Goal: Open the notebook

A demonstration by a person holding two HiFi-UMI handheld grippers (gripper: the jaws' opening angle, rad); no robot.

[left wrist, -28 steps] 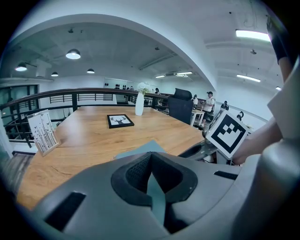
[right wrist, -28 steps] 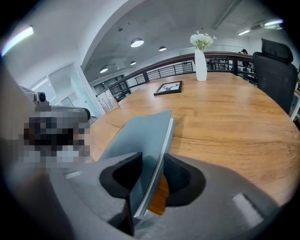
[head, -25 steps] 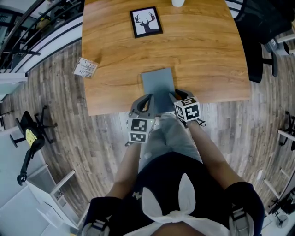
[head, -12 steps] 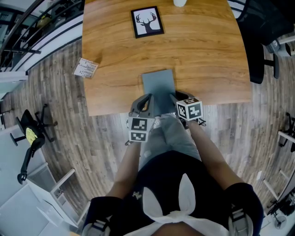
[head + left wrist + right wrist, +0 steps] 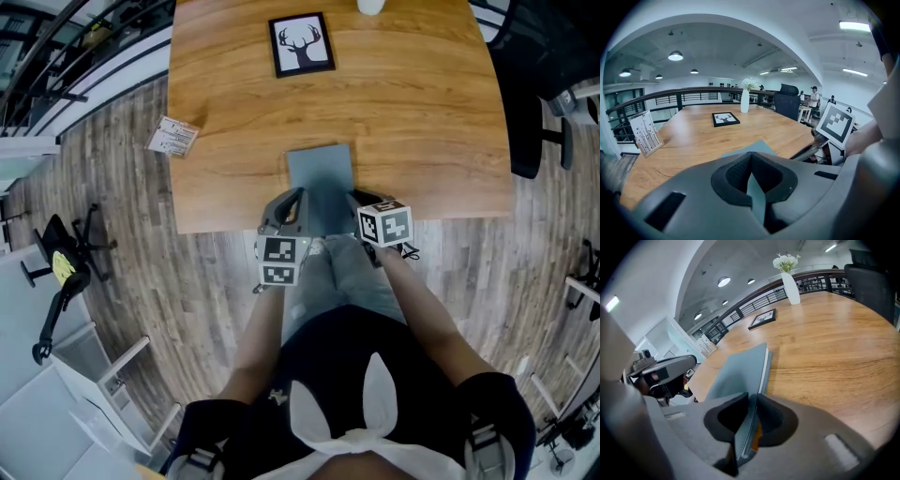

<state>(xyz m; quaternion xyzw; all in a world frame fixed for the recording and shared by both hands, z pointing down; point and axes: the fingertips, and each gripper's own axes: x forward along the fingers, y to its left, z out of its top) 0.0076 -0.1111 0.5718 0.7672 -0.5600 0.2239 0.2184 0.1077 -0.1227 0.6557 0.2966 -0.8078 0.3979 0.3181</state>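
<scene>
A grey-blue notebook (image 5: 319, 176) lies closed on the wooden table (image 5: 422, 122), its near end over the front edge. My left gripper (image 5: 299, 199) is shut on the notebook's near left edge, and a thin teal strip (image 5: 751, 146) runs between its pads. My right gripper (image 5: 355, 199) is at the near right corner. Its jaws have just been closing, and the notebook's (image 5: 740, 369) edge now sits pinched between the pads of the right gripper (image 5: 751, 401). The left gripper (image 5: 752, 163) points a little downward across the table.
A framed deer picture (image 5: 302, 43) lies at the table's far side with a white vase (image 5: 372, 5) beyond it. A printed card stand (image 5: 173, 138) sits at the left edge. A black office chair (image 5: 525, 103) stands to the right of the table.
Both grippers stay at the notebook's near edge. The right gripper's marker cube has turned slightly. The notebook has not moved.
</scene>
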